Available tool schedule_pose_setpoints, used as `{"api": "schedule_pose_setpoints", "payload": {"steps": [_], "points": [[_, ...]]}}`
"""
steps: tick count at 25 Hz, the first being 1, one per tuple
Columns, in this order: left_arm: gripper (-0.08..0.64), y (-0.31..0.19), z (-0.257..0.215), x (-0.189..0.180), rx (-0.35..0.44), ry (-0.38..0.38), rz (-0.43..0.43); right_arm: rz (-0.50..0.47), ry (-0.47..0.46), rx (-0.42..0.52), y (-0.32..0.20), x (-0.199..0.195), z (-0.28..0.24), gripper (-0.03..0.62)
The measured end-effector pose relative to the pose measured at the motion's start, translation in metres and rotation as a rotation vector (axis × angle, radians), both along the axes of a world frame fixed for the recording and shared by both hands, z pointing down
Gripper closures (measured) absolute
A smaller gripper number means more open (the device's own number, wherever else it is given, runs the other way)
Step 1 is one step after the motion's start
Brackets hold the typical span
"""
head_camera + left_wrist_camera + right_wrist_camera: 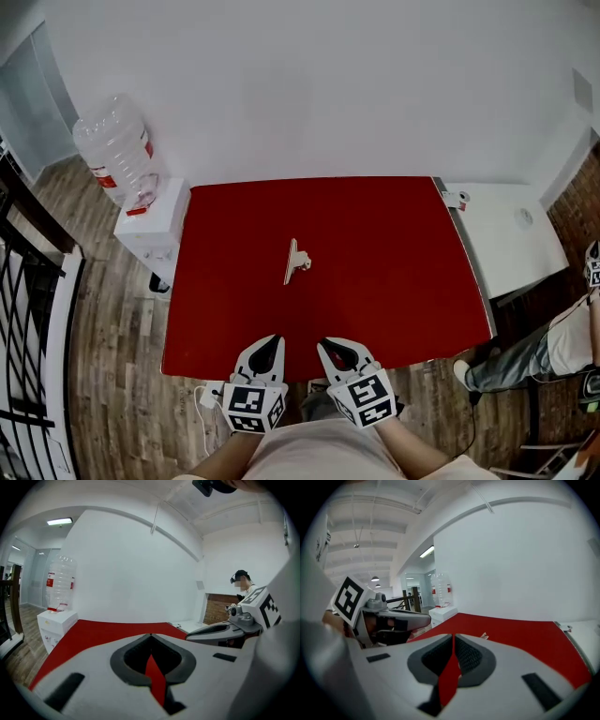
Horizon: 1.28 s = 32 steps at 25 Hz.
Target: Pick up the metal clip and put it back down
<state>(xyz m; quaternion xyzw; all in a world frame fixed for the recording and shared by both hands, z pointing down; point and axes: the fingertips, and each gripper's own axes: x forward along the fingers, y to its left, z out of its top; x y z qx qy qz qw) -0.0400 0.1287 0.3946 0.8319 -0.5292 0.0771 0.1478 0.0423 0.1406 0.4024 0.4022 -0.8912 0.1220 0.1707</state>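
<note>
The metal clip (296,262) lies mid-way across the red bench (403,281), well apart from every edge. At the near edge, the left hand-held gripper (271,339) and right hand-held gripper (325,343) sit side by side, jaws pressed together, pinching nothing.

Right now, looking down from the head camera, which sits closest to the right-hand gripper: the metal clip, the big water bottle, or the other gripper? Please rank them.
1. left gripper: right beside the right gripper, at the red table's near edge.
2. metal clip: mid-table, ahead and slightly left.
3. water bottle: far left, beyond the table's back corner.
</note>
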Motion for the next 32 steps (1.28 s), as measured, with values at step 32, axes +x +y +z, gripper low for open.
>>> {"api": "schedule_pose_setpoints", "payload": {"steps": [32], "points": [[0.554, -0.145, 0.024, -0.023, -0.088, -0.027, 0.033, 0.131, -0.013, -0.118, -0.153, -0.010, 0.024, 0.586]]}}
